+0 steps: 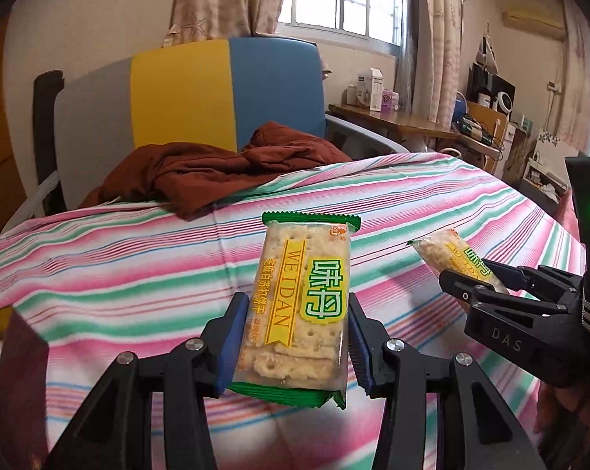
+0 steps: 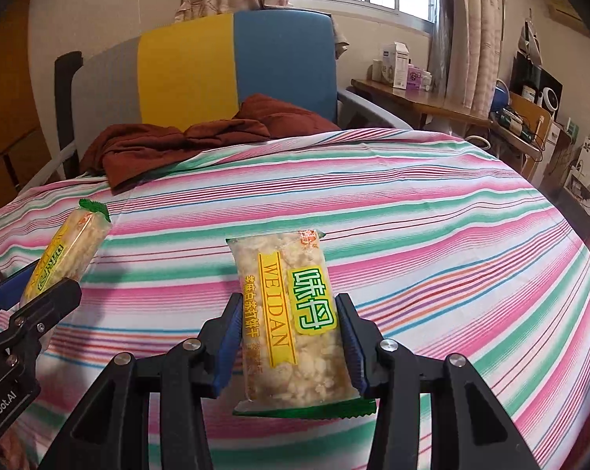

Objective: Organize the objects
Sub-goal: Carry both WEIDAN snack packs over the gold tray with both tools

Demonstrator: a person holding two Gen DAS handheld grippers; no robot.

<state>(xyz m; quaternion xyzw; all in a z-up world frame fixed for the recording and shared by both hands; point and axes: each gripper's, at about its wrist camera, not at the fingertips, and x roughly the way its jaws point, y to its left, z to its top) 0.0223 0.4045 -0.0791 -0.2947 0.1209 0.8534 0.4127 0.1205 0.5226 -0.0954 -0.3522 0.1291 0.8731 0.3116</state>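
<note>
My left gripper (image 1: 293,337) is shut on a cracker packet (image 1: 302,305) with green ends and a yellow "WEIDAN" label, held upright above the striped bedsheet (image 1: 118,266). My right gripper (image 2: 291,337) is shut on a second packet of the same kind (image 2: 291,325), its crackers crumbled. In the left wrist view the right gripper (image 1: 475,286) shows at the right with its packet (image 1: 451,258). In the right wrist view the left gripper (image 2: 36,293) shows at the left with its packet (image 2: 67,250).
A rumpled brown garment (image 1: 216,168) lies at the head of the bed. A grey, yellow and blue headboard (image 1: 185,90) stands behind it. A wooden side table (image 1: 392,117) with boxes and bottles stands at the right under the window.
</note>
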